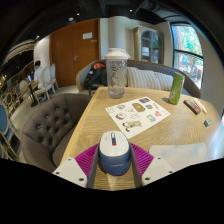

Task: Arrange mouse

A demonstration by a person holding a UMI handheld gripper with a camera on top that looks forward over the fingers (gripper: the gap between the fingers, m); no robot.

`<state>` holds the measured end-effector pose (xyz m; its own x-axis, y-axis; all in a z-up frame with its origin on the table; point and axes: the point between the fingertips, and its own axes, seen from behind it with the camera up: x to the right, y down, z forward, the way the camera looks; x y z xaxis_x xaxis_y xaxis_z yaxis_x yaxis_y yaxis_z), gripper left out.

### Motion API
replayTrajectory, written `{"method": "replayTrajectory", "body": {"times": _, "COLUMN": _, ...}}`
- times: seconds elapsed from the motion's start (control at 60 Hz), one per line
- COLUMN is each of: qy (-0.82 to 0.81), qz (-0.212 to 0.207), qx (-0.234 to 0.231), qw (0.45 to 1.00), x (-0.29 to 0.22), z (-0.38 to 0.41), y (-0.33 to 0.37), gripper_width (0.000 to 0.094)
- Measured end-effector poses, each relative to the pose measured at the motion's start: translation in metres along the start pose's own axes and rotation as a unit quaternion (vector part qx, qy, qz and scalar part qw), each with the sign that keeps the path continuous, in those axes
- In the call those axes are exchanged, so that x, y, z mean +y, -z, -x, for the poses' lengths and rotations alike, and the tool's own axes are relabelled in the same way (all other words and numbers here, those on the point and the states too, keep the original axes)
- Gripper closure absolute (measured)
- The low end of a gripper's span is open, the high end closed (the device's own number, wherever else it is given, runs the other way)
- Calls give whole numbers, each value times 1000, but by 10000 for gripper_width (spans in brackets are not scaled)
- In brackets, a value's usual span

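A wooden table [170, 125] fills the middle of a café-like room, with grey upholstered chairs around it, a wooden door far off on the left and a bright window far on the right.

Nearest of all, the gripper [114, 160] reaches in over the near edge of the table. Its two fingers, with magenta pads [87, 160] on their inner faces, stand at a moderate width with the mouse [114, 152] between them. The mouse is white and pale blue-grey, and its long axis runs near to far, in line with the fingers, its rounded back toward the camera. The pads sit tight against its left and right flanks with no gap that I can see, so the fingers look closed on it; whether the mouse is lifted or resting on the table I cannot tell.

Just beyond the mouse, slightly to the right, lies a printed sheet [137, 115] with small pictures on it. Farther off, near the far edge of the table, stands a clear plastic bottle [117, 73] with a white cap. To the far right is a green can [176, 88], and near it a few small items too small to name.

As a judgement: the mouse is in hand and centred, so the coming move turns on where it should go. The free wood ahead and the sheet both lie straight along the mouse's axis, so a forward carry needs little turning.
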<state>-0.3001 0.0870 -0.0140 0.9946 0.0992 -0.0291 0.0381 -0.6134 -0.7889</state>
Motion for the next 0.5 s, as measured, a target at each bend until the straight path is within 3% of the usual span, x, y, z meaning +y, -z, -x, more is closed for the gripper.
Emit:
{"method": "replayTrajectory", "body": {"times": 0.117, "qy": -23, "qz": 55, "qx": -35, "qw": 998, "x": -2, "z": 10, "y": 5, "gripper_width": 477}}
{"method": "replayTrajectory", "body": {"times": 0.2, "qy": -49, "qz": 24, "qx": -77, "qw": 996, "x": -43, "z": 15, "y": 32, "gripper_width": 499}}
{"method": "replayTrajectory", "body": {"times": 0.3, "qy": -34, "qz": -56, "qx": -47, "qw": 997, "x": -121, "z": -28, "y": 90, "gripper_width": 498}}
{"method": "replayTrajectory", "body": {"times": 0.367, "qy": -40, "qz": -92, "qx": -18, "qw": 995, "x": -146, "z": -73, "y": 127, "gripper_width": 497}}
{"method": "replayTrajectory", "body": {"times": 0.433, "qy": -51, "qz": -104, "qx": 26, "qw": 993, "x": -145, "z": -128, "y": 148, "gripper_width": 499}}
{"method": "replayTrajectory", "body": {"times": 0.5, "qy": -63, "qz": -78, "qx": 62, "qw": 993, "x": -102, "z": -175, "y": 157, "gripper_width": 502}}
